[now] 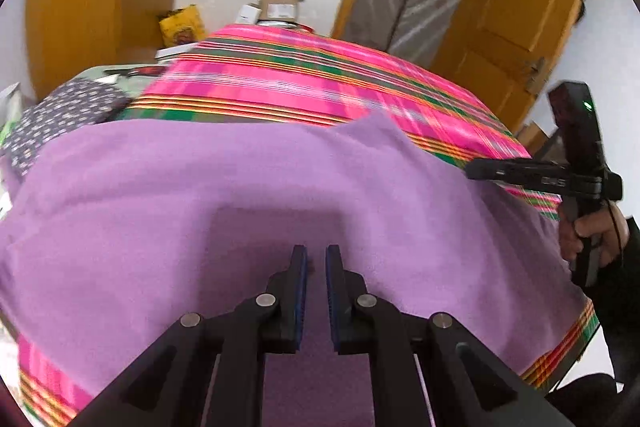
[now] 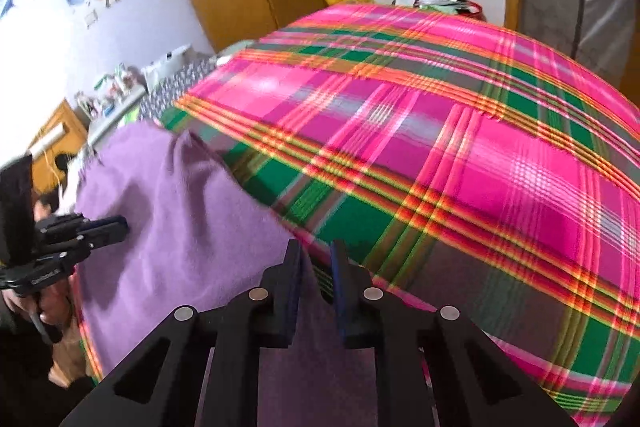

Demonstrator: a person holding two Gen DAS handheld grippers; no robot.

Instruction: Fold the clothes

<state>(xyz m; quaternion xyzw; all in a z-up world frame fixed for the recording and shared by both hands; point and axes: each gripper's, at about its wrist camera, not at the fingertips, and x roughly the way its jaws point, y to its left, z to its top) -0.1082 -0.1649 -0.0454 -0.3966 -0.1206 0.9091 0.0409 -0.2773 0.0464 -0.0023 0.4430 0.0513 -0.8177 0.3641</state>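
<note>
Our left claw (image 1: 316, 259), jaws nearly closed, nips a small pinch of the purple garment (image 1: 200, 195) spread ahead of it on the plaid bed cover (image 1: 320, 75). Its long axis runs across towards our right claw (image 2: 316, 259), which has narrowed around the garment's edge. No finished fold shows; we judge folding barely begun.

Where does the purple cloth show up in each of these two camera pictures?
Left wrist view: the purple cloth fills the lower middle, under the left gripper.
Right wrist view: it lies at lower left, its edge between the right gripper's fingers.
Shared landmark: the pink plaid blanket beneath it.
</note>
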